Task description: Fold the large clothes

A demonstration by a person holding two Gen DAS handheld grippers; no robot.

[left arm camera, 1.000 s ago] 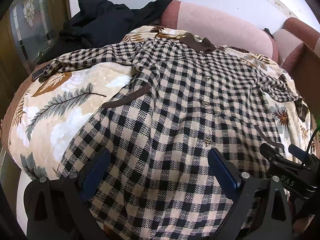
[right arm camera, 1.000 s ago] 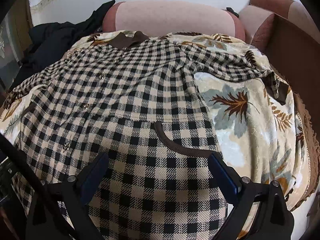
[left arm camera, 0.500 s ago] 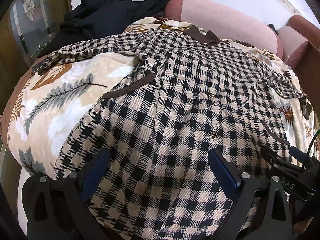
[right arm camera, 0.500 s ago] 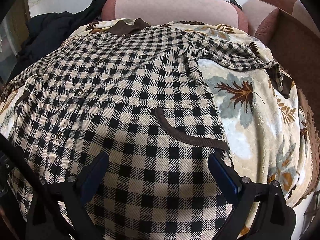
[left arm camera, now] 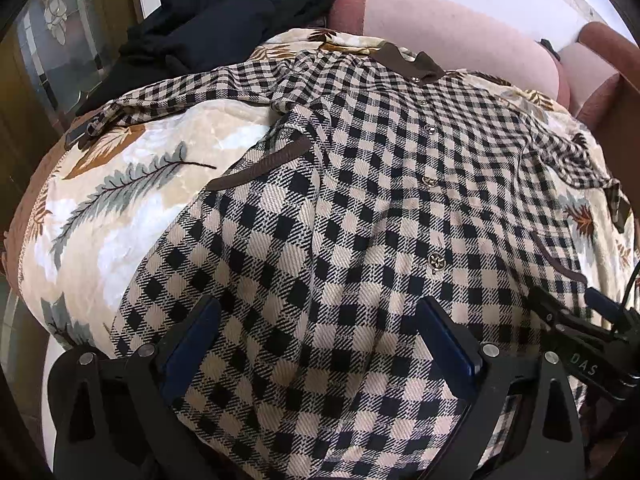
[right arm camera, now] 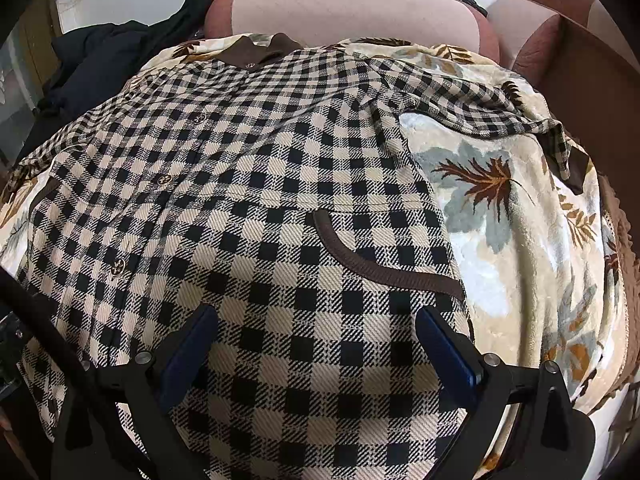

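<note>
My black-and-beige checked button-front coat (left arm camera: 360, 208) lies flat, collar away, on the leaf-print plush blanket (left arm camera: 120, 184) over the sofa. My left tool (left arm camera: 320, 344) and right tool (right arm camera: 316, 344) both hang with jaws apart above its hem. I should pinch the hem corners evenly. Bare blanket flanks both sides; black clothes (left arm camera: 224, 24) crowd far left.

A home living room: pink sofa (right arm camera: 352, 8) draped in a leaf-print blanket (right arm camera: 512, 216).
</note>
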